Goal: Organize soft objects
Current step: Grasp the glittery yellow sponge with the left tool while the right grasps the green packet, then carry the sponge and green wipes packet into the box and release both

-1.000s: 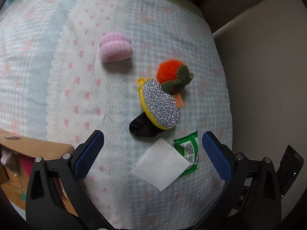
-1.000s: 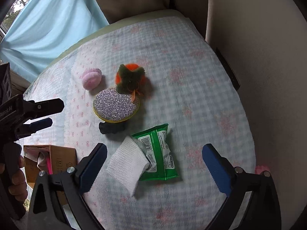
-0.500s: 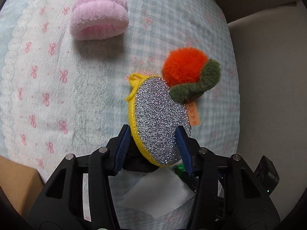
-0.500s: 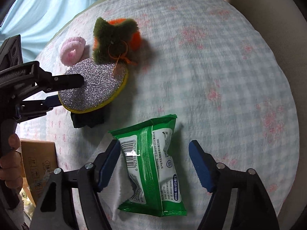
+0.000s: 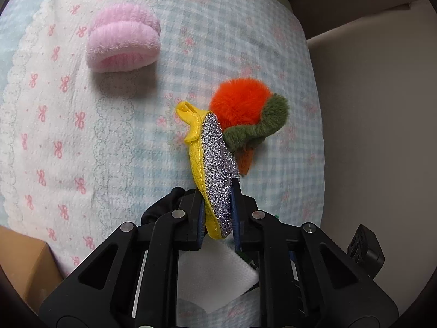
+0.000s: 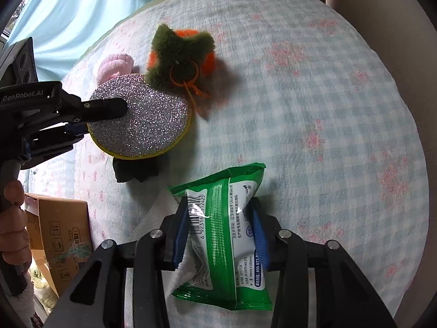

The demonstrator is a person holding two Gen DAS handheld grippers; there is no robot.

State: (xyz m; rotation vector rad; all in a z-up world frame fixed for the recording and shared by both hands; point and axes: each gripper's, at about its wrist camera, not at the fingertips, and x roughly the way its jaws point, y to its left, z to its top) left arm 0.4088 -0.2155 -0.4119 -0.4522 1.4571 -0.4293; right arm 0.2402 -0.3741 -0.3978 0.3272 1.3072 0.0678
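Note:
My left gripper [image 5: 217, 205] is shut on a silver glitter scrub pad [image 5: 218, 164] with a yellow rim, tilted on edge; it also shows in the right wrist view [image 6: 142, 120], with the left gripper [image 6: 103, 114] clamped on its near side. My right gripper [image 6: 221, 232] is shut on a green wet-wipe pack [image 6: 221, 224]. An orange and green plush toy [image 5: 245, 112] lies just beyond the pad and shows in the right wrist view [image 6: 180, 49]. A pink plush puff [image 5: 123, 49] lies far left. A black soft item [image 6: 133, 172] lies under the pad.
A white cloth square [image 5: 215, 273] lies under both grippers on the checked bedspread [image 6: 327, 109]. A cardboard box [image 6: 62, 235] stands at the bed's left edge. A beige wall [image 5: 382, 136] runs along the right. A light blue curtain [image 6: 82, 8] hangs behind.
Both grippers moved in and closed: the left on the glitter pad, now lifted onto its edge, the right on the green wipe pack.

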